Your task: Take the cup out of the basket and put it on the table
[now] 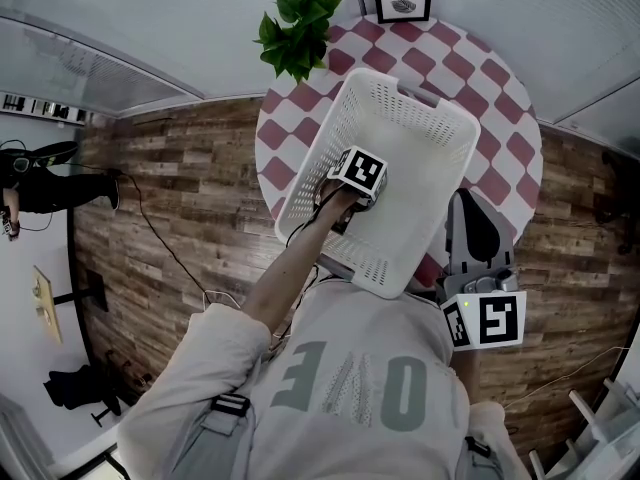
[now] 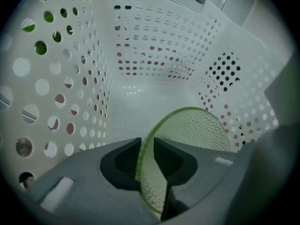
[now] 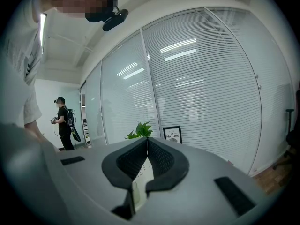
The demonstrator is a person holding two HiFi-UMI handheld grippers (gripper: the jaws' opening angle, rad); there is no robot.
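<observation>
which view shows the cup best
Left gripper view: the cup fills it, its wall between the closing jaws. Head view hides it under the left gripper in the basket. Right gripper view misses it.

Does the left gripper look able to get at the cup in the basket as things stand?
Likely yes: the left gripper is down inside the basket, its jaws closing with the wall of the cup between them; nothing blocks it.

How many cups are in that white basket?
1. A pale green cup lies inside the basket, its rim between the closing jaws of the left tool. Corners behind the tool could hide more.
</observation>
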